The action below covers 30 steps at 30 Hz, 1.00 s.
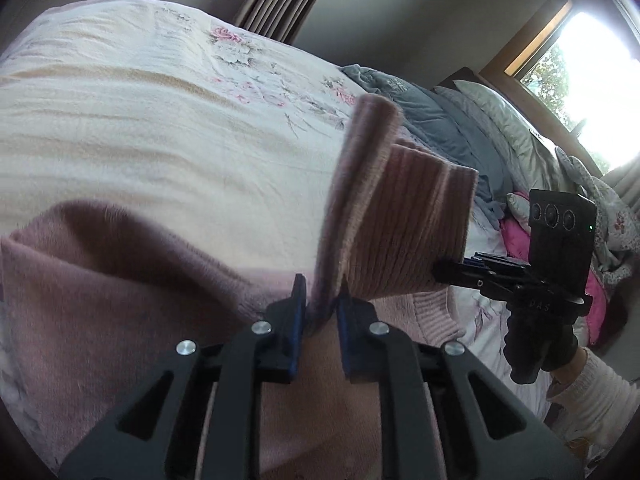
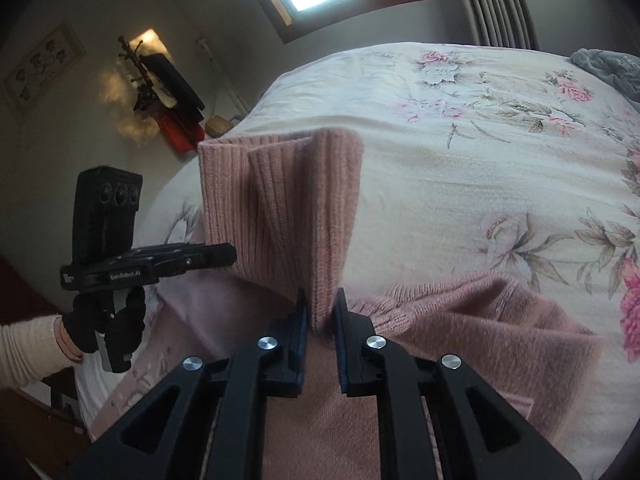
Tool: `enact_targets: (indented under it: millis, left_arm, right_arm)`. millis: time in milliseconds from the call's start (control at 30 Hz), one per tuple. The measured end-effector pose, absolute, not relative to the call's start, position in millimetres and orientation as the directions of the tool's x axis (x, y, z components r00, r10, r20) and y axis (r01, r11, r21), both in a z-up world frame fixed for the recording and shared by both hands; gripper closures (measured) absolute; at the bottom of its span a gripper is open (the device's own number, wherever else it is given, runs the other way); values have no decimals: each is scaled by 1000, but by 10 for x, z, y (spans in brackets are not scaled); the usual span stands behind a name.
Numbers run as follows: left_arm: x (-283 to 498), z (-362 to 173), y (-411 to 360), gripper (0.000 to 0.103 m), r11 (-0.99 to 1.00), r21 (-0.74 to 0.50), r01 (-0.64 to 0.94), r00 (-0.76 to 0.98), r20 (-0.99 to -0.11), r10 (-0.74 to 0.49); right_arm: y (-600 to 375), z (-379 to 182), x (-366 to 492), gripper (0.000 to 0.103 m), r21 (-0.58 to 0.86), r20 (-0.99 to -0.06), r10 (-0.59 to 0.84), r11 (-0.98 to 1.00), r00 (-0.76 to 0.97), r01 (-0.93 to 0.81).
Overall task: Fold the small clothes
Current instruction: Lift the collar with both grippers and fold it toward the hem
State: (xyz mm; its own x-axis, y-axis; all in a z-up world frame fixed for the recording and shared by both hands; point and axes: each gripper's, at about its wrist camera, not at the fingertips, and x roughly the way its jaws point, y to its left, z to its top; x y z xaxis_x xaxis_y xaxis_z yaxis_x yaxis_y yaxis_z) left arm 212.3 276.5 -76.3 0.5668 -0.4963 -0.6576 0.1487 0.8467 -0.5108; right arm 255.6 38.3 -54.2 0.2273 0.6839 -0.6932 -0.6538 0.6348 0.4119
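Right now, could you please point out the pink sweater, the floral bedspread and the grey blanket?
pink sweater (image 2: 280, 200): right wrist view, raised ribbed hem.
floral bedspread (image 1: 140, 120): left wrist view, bare cream area.
grey blanket (image 1: 432, 120): left wrist view, crumpled middle.

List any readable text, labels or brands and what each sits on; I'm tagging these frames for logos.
"GenRobot.AI": white print on the side of the left gripper.
"DAS": faint letters on the right gripper body, partly blurred.
Grey garment print: too blurred to read.
Wall picture: too small to read.
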Motion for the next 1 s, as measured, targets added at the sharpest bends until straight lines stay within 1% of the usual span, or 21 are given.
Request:
enact_targets:
  millis: [100, 133, 167, 233, 333, 367, 433, 500, 533, 567, 600, 667, 733, 833, 900, 1000]
  left_arm:
    - [1940, -885, 2755, 83, 861, -485, 153, 548, -683, -482]
    - [1887, -924, 2758, 78, 863, -482, 154, 540, -690, -482]
    - [1829, -970, 2758, 76, 864, -479, 152, 526, -701, -481]
    - [1708, -1068, 2777, 76, 869, -473, 147, 497, -724, -478]
    - [1512, -1157, 2848, 76, 875, -464, 136, 466, -750, -470]
    - [1460, -1159, 2879, 73, 874, -467, 133, 460, -752, -472]
    - [1392, -1131, 2951, 71, 870, -476, 126, 456, -752, -477]
    - [1427, -1072, 3017, 66, 863, -492, 112, 464, -742, -483]
    - [1475, -1046, 3055, 65, 856, -508, 98, 473, -733, -489]
    - [1538, -1022, 3087, 63, 851, -518, 83, 486, -725, -489]
    - [1576, -1015, 3100, 62, 852, -519, 69, 494, -724, -481]
    - [1766, -1005, 3096, 58, 859, -511, 41, 496, -735, -462]
    - [1981, -1075, 3077, 59, 860, -511, -4, 464, -763, -451]
    - [2178, -1143, 3029, 59, 850, -527, -15, 444, -765, -467]
    - [2271, -1124, 2947, 64, 857, -515, 9, 439, -768, -466]
    - [2395, -1118, 2887, 75, 871, -492, -1, 436, -784, -442]
  right_arm:
    - [419, -634, 2300, 86, 363, -726, 653, 629, 214, -687]
    - [417, -676, 2238, 84, 361, -735, 647, 627, 203, -690]
    - [410, -721, 2186, 80, 357, -746, 637, 630, 196, -689]
    - [350, -820, 2095, 75, 348, -770, 611, 645, 185, -680]
    - [172, -920, 2016, 73, 374, -786, 598, 662, 157, -649]
    - [91, -945, 1995, 71, 388, -789, 597, 670, 148, -634]
    - [-28, -942, 1968, 70, 415, -782, 607, 678, 143, -606]
    - [-127, -913, 2045, 65, 471, -757, 639, 682, 141, -559]
    - [-153, -898, 2092, 61, 501, -741, 657, 680, 141, -534]
    - [-167, -893, 2172, 61, 535, -722, 678, 675, 140, -508]
    - [-169, -900, 2273, 61, 555, -712, 687, 677, 146, -482]
    - [-113, -951, 2483, 59, 571, -713, 685, 692, 152, -441]
    - [-27, -1036, 2653, 59, 570, -733, 665, 714, 142, -407]
    - [106, -1170, 2814, 59, 553, -759, 638, 736, 128, -391]
    - [202, -1252, 2888, 60, 566, -759, 645, 725, 96, -393]
    - [324, -1304, 2944, 65, 558, -766, 637, 726, 87, -403]
